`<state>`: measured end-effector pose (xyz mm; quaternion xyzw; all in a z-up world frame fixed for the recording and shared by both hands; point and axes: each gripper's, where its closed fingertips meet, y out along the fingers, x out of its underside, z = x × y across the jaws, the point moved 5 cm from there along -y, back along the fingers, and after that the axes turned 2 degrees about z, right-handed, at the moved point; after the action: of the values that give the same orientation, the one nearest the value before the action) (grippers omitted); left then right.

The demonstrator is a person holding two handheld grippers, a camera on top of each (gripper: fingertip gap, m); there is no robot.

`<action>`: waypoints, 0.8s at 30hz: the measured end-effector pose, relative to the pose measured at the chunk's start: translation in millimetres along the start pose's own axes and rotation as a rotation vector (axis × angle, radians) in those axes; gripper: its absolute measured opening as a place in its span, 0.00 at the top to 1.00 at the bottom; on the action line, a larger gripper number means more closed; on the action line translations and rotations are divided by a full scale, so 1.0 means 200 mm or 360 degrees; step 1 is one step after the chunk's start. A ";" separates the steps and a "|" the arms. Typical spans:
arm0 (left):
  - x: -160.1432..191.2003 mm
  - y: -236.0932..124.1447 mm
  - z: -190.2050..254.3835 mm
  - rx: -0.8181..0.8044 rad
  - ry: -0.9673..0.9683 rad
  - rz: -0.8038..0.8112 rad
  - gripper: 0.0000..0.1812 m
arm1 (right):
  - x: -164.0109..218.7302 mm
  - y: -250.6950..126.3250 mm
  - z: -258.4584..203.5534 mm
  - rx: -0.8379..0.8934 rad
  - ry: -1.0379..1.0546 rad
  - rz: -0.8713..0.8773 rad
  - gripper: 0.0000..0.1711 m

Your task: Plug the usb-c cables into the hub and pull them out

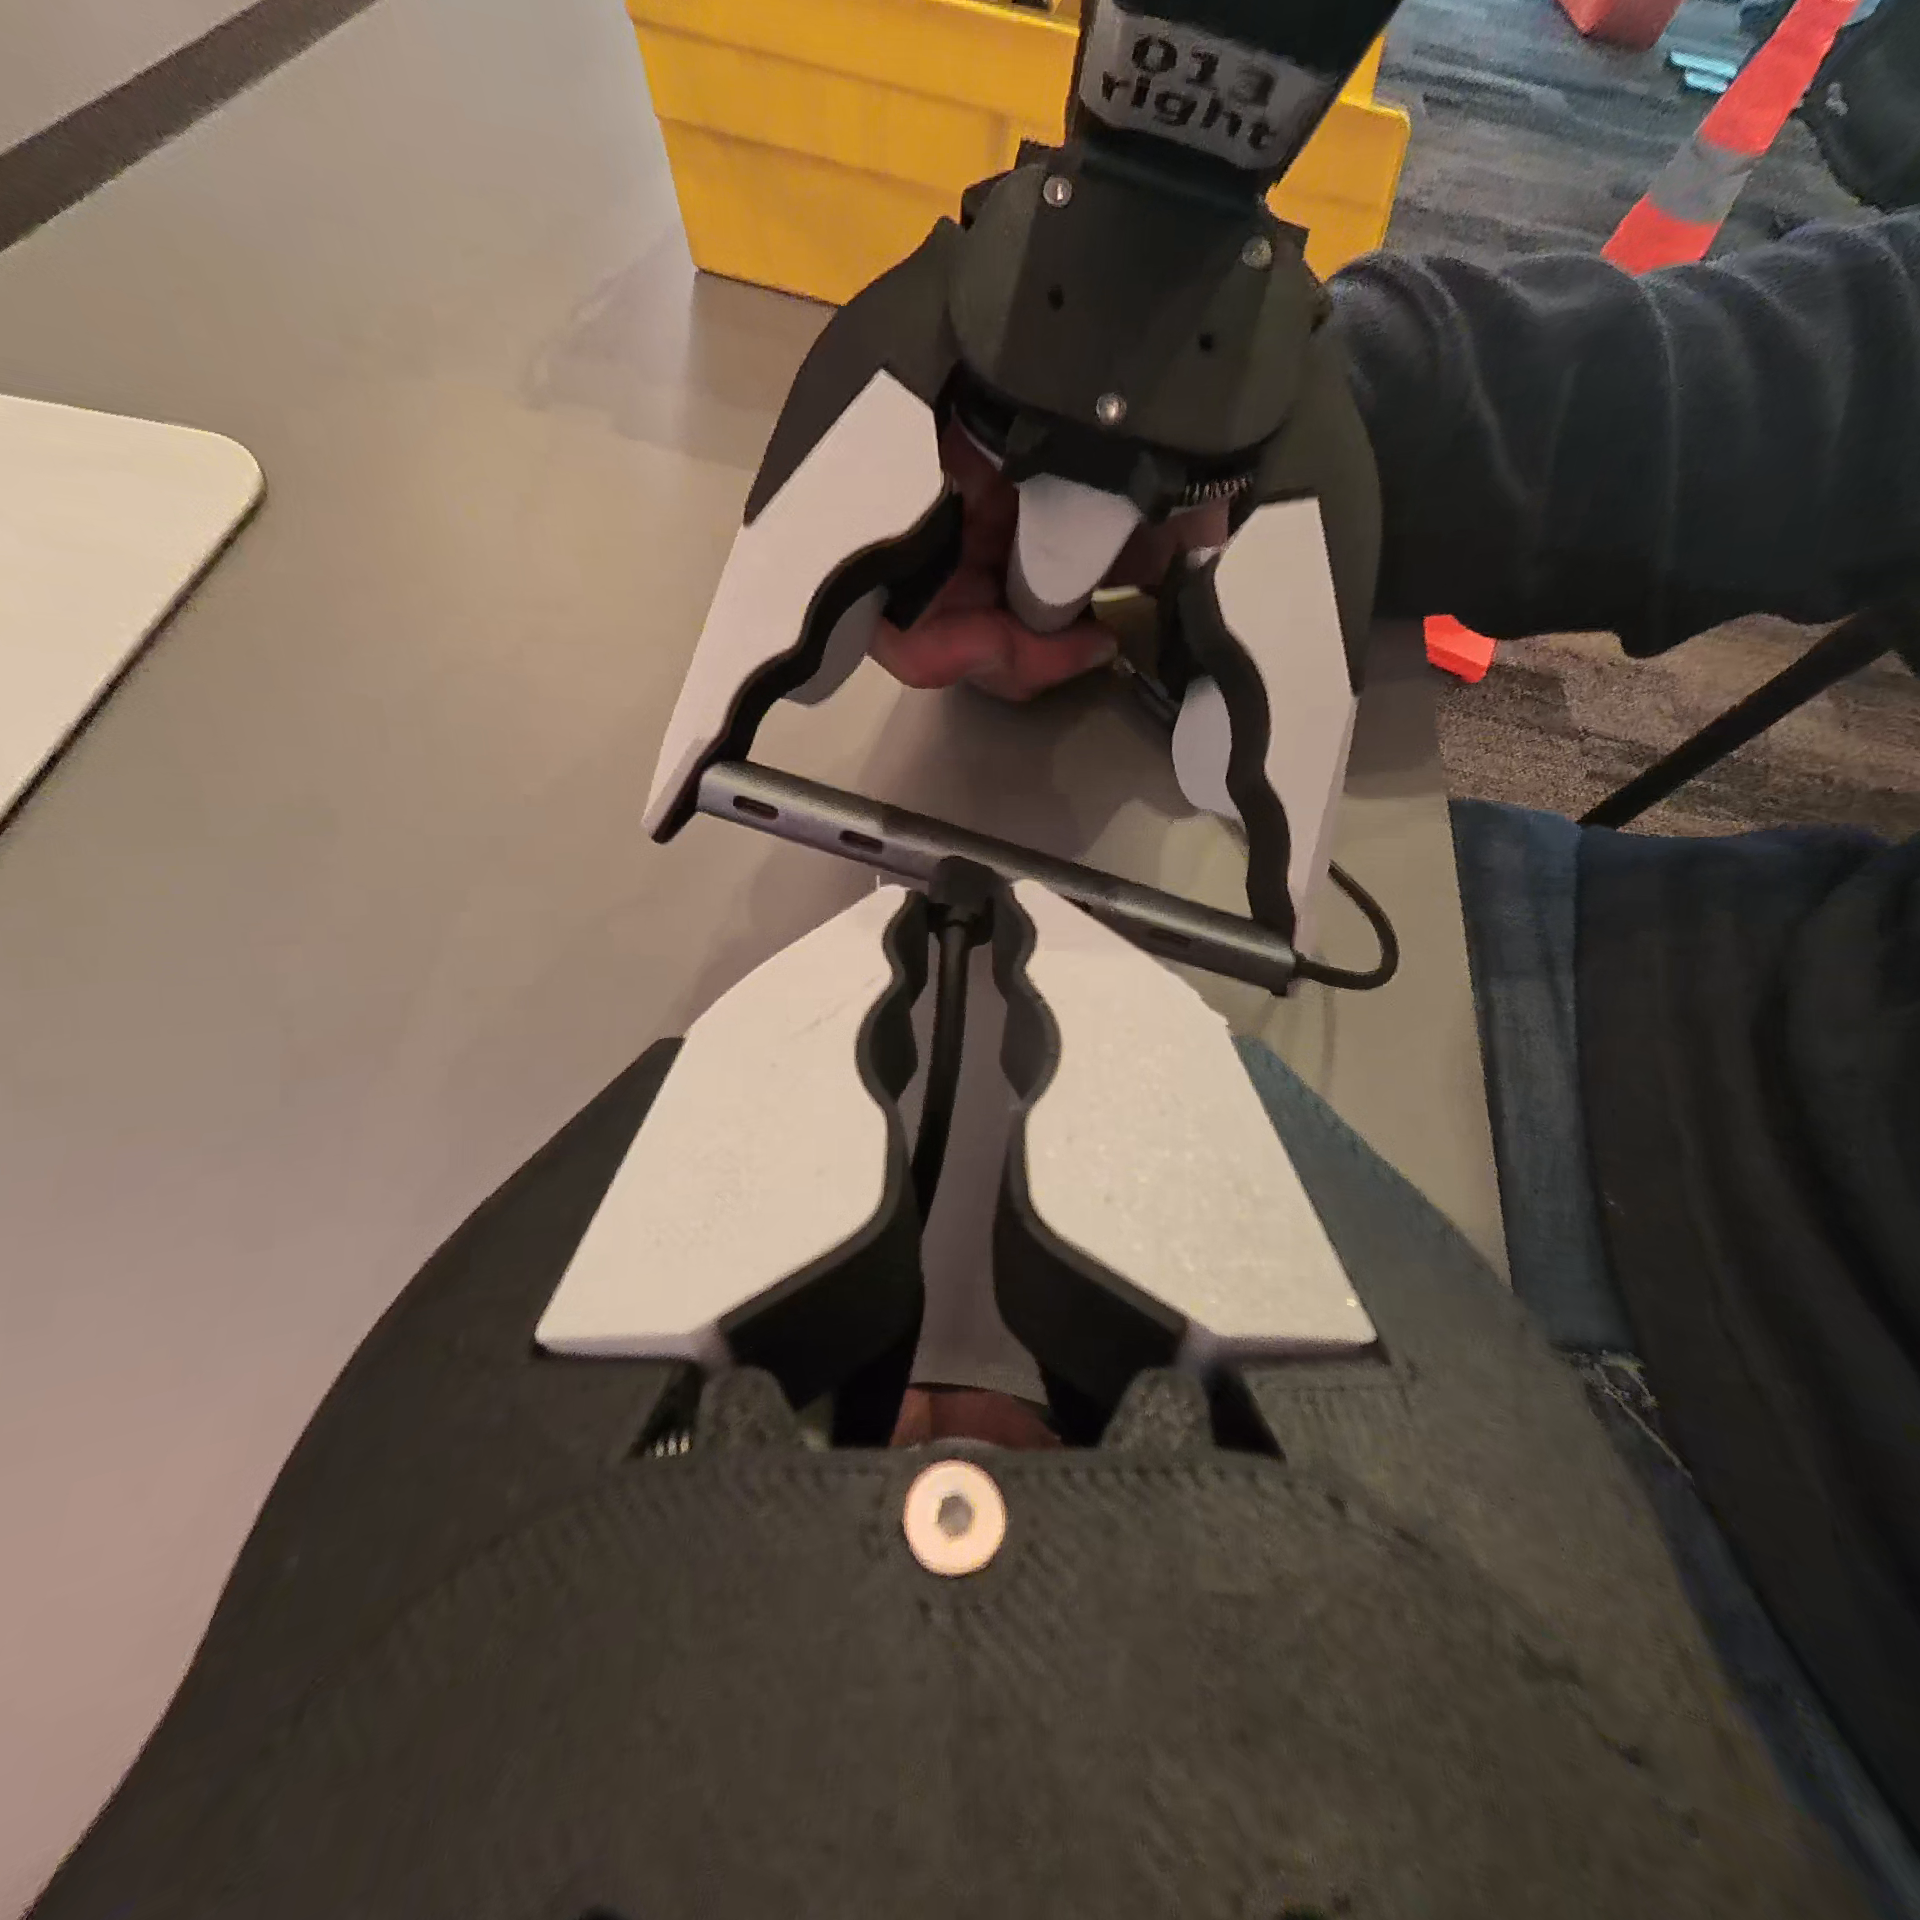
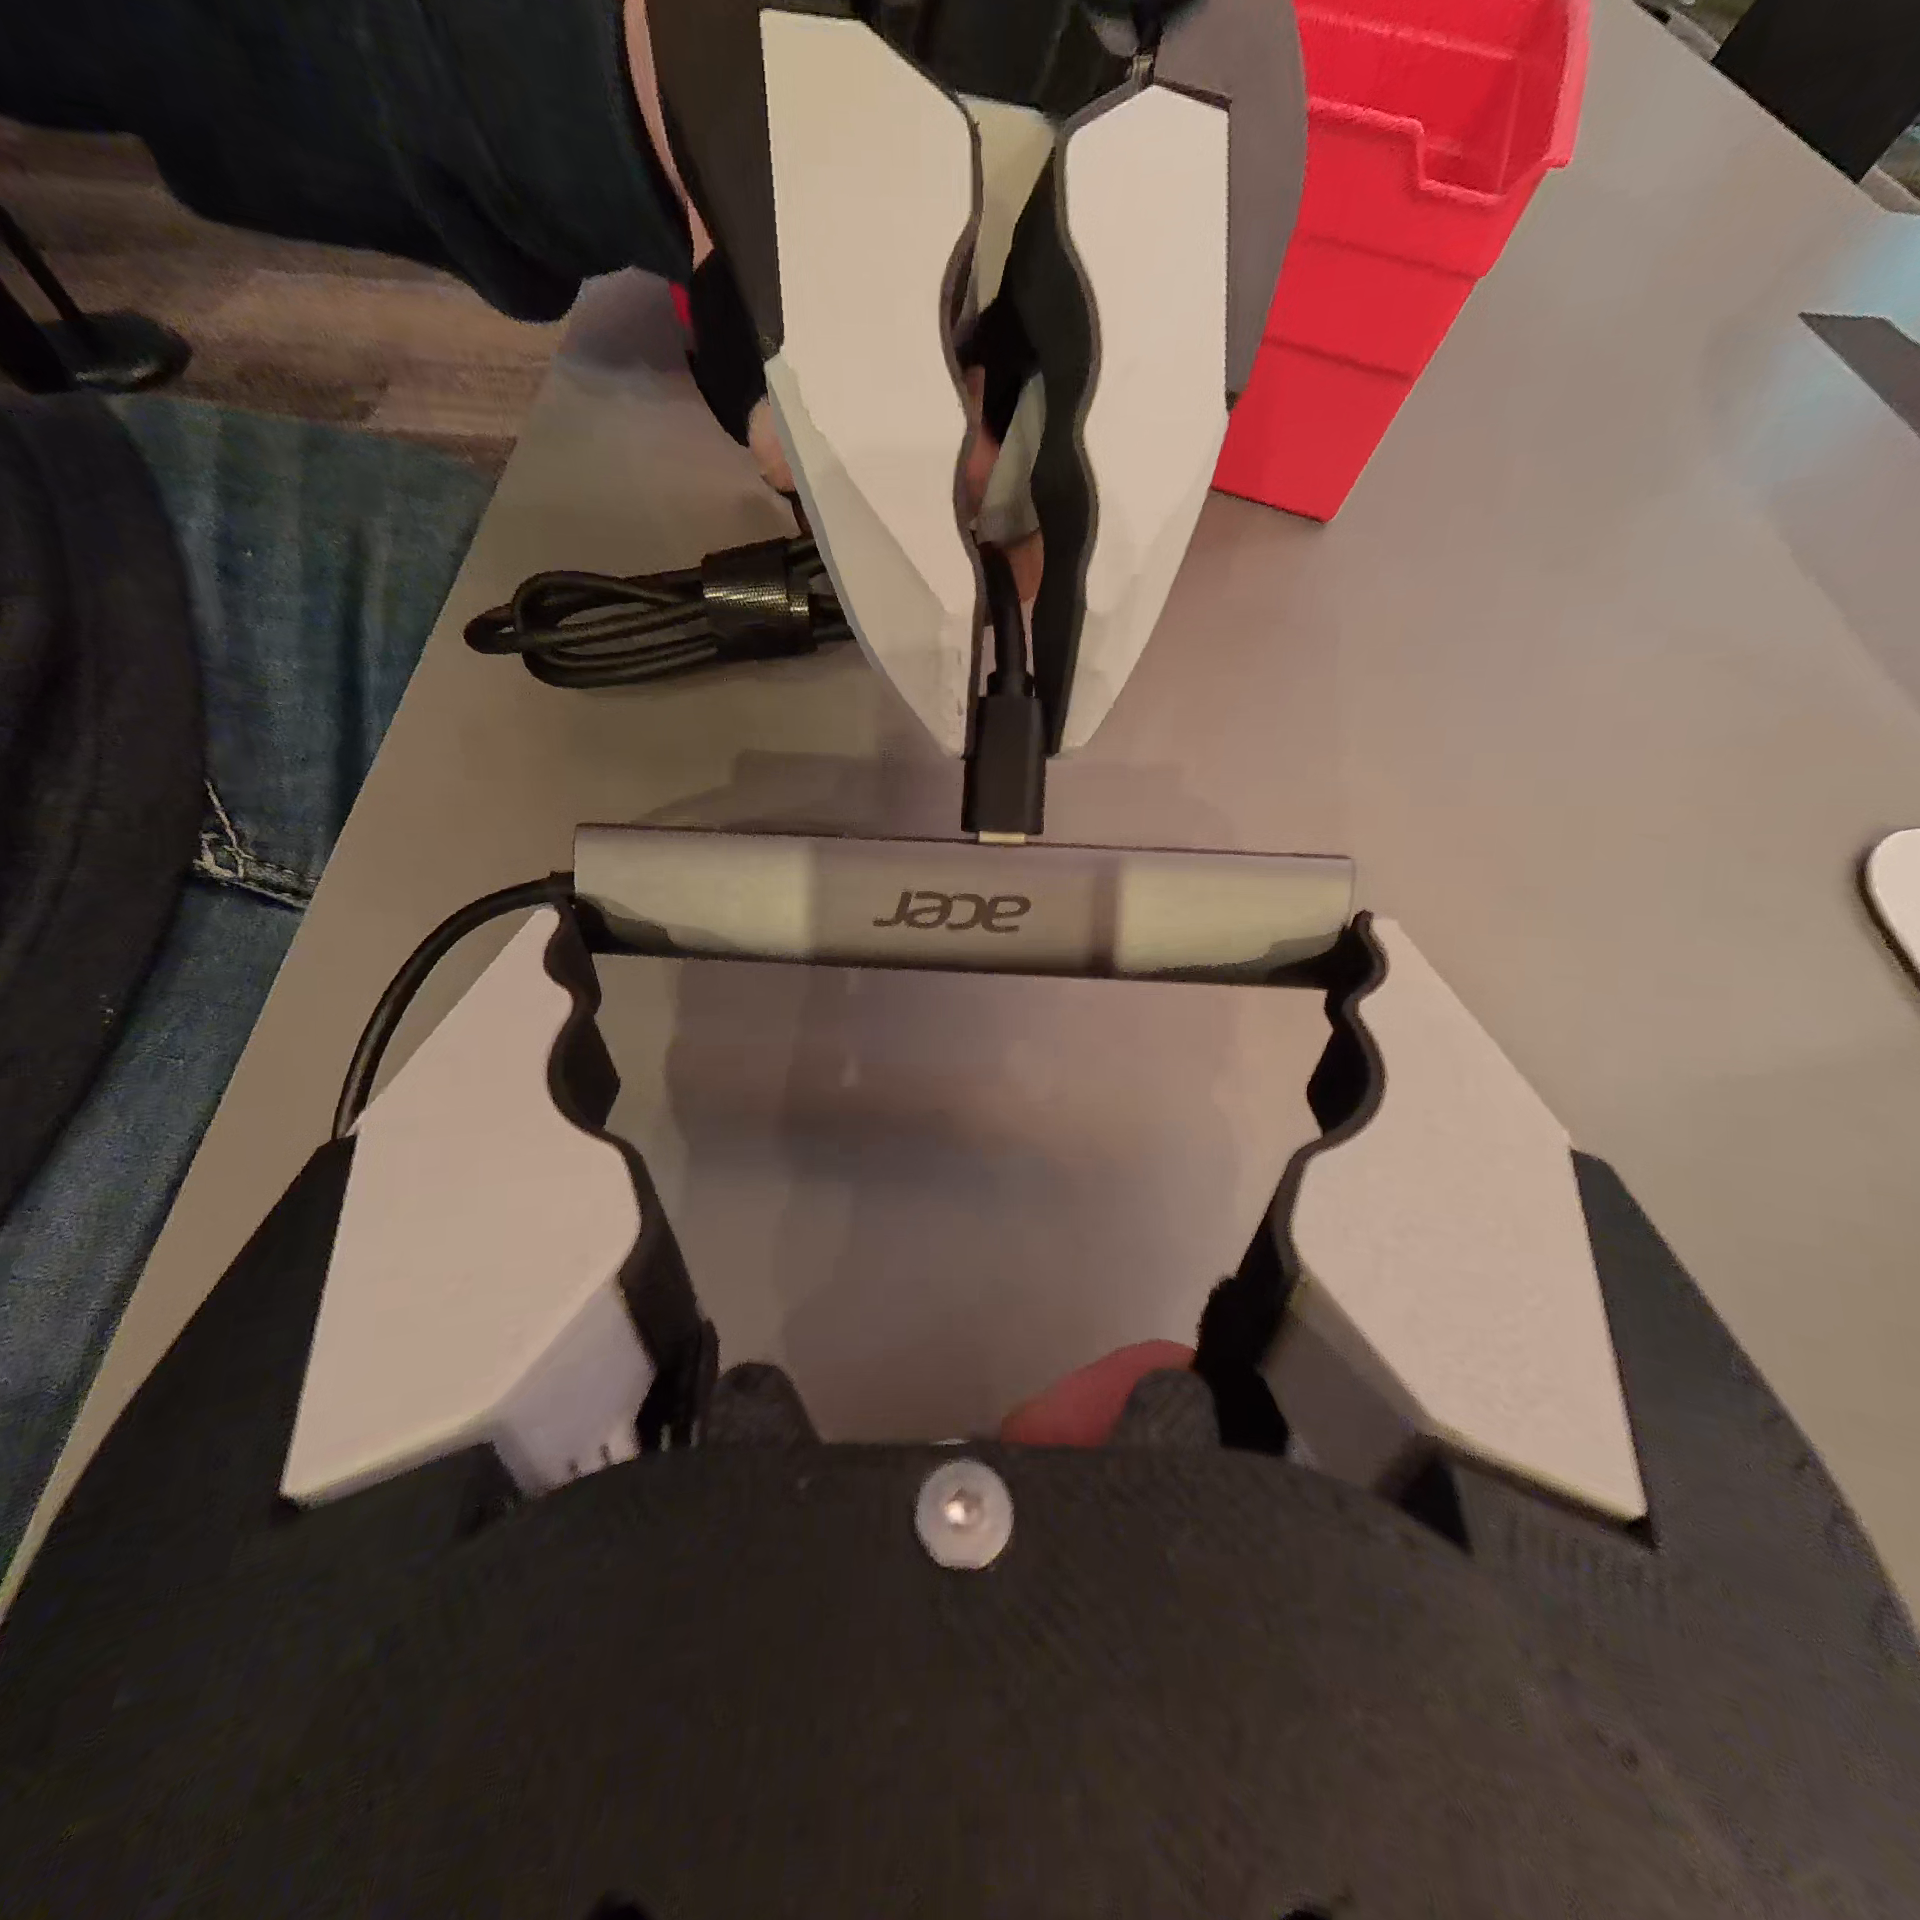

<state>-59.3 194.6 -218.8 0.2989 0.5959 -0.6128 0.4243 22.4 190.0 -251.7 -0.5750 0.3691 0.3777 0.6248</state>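
**Left gripper pinching the plug at the hub**

Left gripper (image 2: 1006, 727) is nearly closed on your usb-c cable (image 2: 1006, 764); its plug tip meets the hub (image 2: 961, 906). Right gripper (image 2: 961, 940) spans wide, clamping the hub's ends above the table (image 2: 1455, 727). Seating depth is hard to judge.

- A grey table (image 1: 364, 623) carries everything; a dark stripe (image 1: 156, 114) crosses its far left corner in the left wrist view.
- A yellow bin (image 1: 831, 135) stands at the table's far end in the left wrist view.
- A red bin (image 2: 1382, 312) stands on the table in the right wrist view.
- A pale pad (image 1: 94, 561) with a rounded corner lies near the table's left edge.
- Beyond the table's right edge, an orange cone (image 1: 1714, 156) stands on the carpet (image 1: 1621, 717).
- A small orange block (image 1: 1460, 644) lies on the carpet near that edge.
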 end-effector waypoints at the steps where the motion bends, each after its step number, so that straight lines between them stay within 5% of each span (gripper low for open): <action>1: 0.00 0.00 0.00 0.0017 -0.0001 -0.0012 0.94 | 0.00 0.00 -0.01 -0.0002 -0.0018 -0.0021 0.21; 9: -0.01 -0.01 0.00 -0.0025 0.0057 -0.0079 0.94 | -0.01 0.00 0.01 0.0040 -0.0026 -0.0019 0.21; 24: -0.40 -0.29 0.08 -0.0430 0.0244 0.0347 0.80 | -0.26 -0.39 0.18 0.0538 -0.0020 -0.0003 0.21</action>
<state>-71.9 187.0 -119.3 0.3480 0.6673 -0.4531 0.4779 70.9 219.5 -168.3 -0.4597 0.4230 0.3133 0.7152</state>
